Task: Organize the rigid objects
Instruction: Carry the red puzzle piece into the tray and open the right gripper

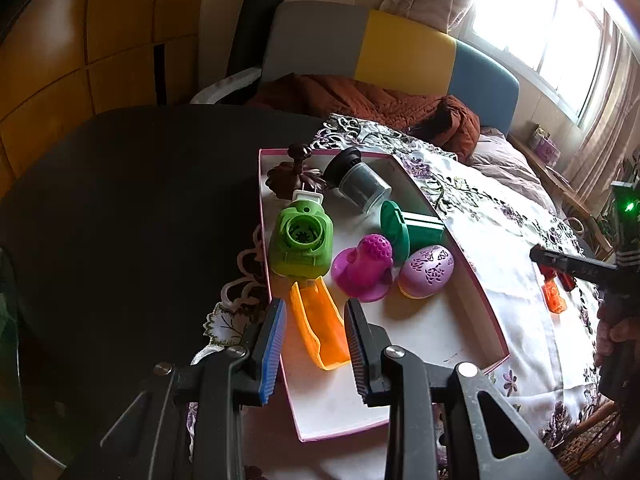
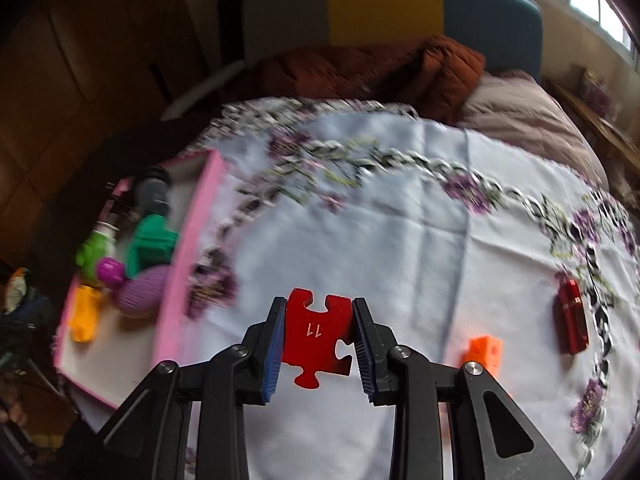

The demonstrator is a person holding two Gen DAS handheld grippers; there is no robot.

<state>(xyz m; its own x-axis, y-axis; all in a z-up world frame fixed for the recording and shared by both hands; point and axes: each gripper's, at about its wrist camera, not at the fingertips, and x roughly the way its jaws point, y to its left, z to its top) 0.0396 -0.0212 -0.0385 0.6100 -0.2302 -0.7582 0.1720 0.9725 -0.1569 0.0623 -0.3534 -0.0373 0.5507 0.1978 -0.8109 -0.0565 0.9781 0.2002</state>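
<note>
Left tool (image 1: 316, 316) agape, right tool (image 2: 319, 320) clamped shut

White floral tablecloth (image 2: 400, 240) spread over dark round table (image 1: 120, 200). Behind: rust-brown quilt (image 1: 380, 104) bunched on bed, headboard (image 1: 400, 56) in grey, yellow, blue panels. Bright window (image 1: 540, 28) at right, wooden wardrobe (image 1: 80, 40) at left.

red puzzle piece (image 2: 318, 330) matt plastic; tablecloth (image 2: 400, 216) embroidered cloth; box (image 1: 420, 332) smooth card.
</note>
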